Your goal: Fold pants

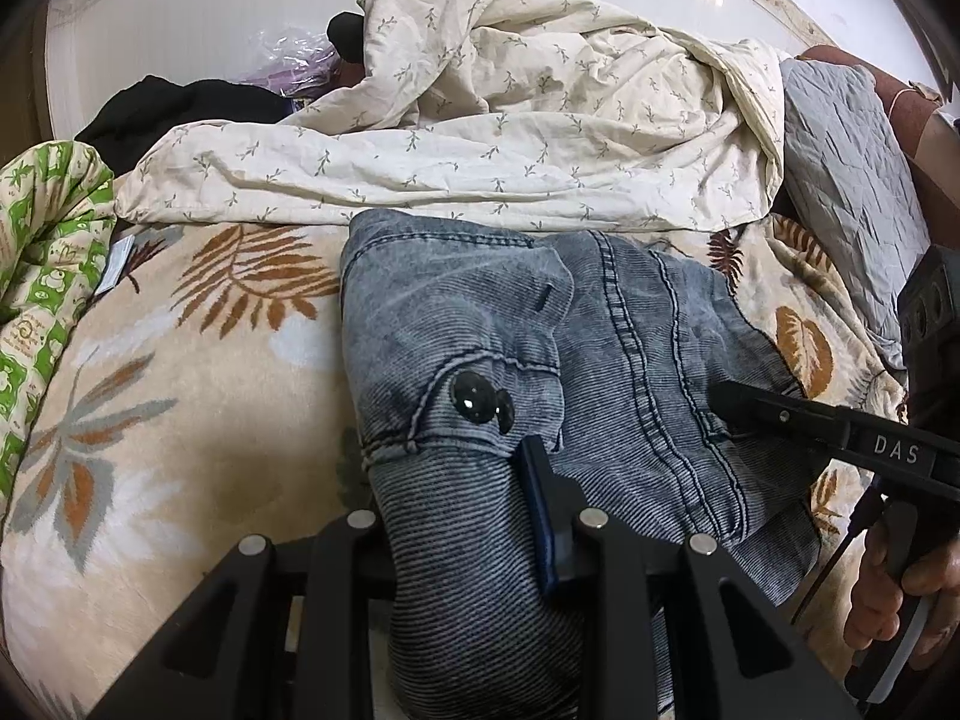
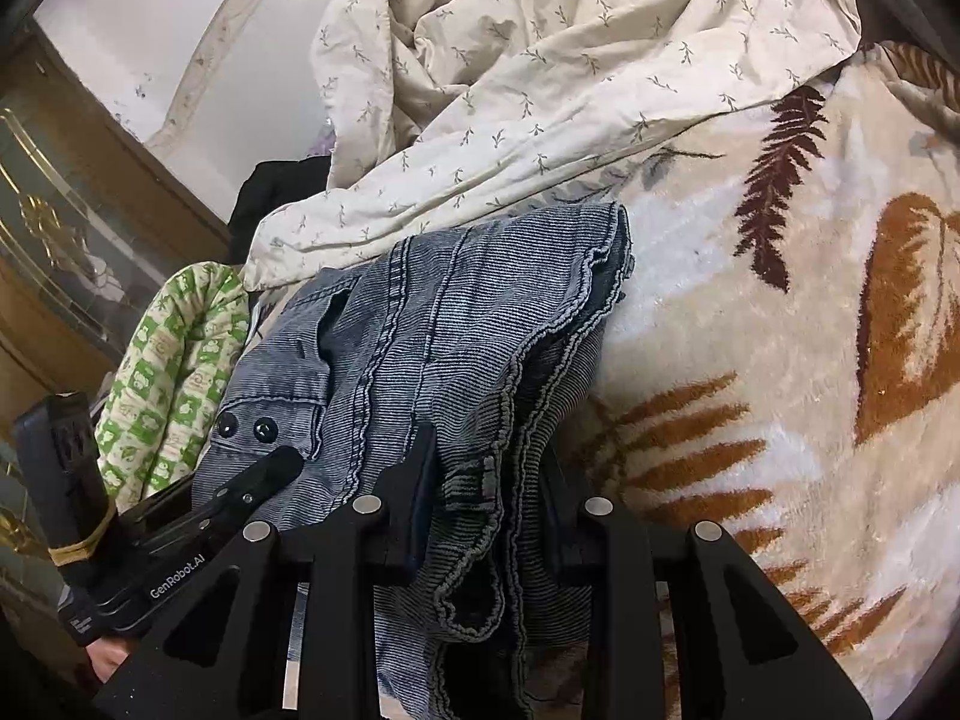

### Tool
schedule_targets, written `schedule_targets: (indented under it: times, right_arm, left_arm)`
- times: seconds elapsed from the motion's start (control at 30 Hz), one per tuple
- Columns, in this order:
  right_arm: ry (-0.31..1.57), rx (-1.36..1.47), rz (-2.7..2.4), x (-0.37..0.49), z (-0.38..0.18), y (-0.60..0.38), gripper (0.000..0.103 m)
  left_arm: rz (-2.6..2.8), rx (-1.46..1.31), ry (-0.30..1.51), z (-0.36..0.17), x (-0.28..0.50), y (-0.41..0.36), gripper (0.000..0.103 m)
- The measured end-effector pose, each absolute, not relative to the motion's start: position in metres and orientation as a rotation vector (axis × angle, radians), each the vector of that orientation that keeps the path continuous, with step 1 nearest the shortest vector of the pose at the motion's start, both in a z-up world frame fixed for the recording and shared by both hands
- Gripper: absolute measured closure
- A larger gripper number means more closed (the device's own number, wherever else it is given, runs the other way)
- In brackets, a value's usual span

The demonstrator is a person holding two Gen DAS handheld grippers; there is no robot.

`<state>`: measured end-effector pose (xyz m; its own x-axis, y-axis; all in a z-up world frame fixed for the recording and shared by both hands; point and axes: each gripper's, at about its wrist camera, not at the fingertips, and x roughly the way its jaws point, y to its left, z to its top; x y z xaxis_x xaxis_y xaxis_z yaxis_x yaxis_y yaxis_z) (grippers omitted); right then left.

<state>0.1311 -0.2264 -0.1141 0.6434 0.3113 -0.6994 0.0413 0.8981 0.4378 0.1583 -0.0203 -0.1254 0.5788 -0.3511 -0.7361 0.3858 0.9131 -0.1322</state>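
Both grippers are on the faded blue-grey ribbed denim pants [image 1: 480, 360], which lie bunched on the cream plush blanket with brown and grey leaf print [image 1: 180, 390].

Left gripper [image 1: 474, 516]: jaws narrowly apart and closed on a thick fold of the denim near the waistband. I see the blue pad of one finger pressed against the fabric; the other finger is hidden behind the fold. The two black snap buttons [image 1: 480, 402] sit just ahead of the fingertips.

Right gripper [image 2: 486, 480]: jaws narrowly apart, clamped on several stacked layers of the pants' hem edges, which spill down between the fingers. I count the cloth as held.

From the left wrist view, the right gripper's tip rests on the denim to the right of my left fingers, with a hand [image 1: 900, 588] on its handle.

Beyond both grippers, a rumpled cream sheet with small sprig print [image 1: 480, 138] touches the far edge of the pants. A green-and-white patterned quilt [image 1: 42, 276] lies left of the left gripper
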Motion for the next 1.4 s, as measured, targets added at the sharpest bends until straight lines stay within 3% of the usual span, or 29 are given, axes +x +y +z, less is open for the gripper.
schedule_targets:
  times: [0.87,1.07,1.2,1.4]
  right_arm:
    - [0.94,0.454,0.115,0.135,-0.13,-0.228,0.069]
    - [0.947,0.453,0.107,0.137,-0.131,-0.226,0.066]
    - [0.953,0.462,0.102,0.138,-0.133,-0.227,0.065]
    - [0.962,0.471,0.082,0.138,-0.129,-0.227,0.052]
  left_arm:
    - [-0.408,-0.014,0.888,-0.14,0.165,-0.012,0.054]
    - [-0.388,-0.015,0.892,-0.143,0.167,-0.01,0.044]
    - [-0.355,-0.005,0.892,-0.144,0.168,-0.009,0.031]
    - [-0.294,0.038,0.874,-0.134,0.16,-0.012,0.027]
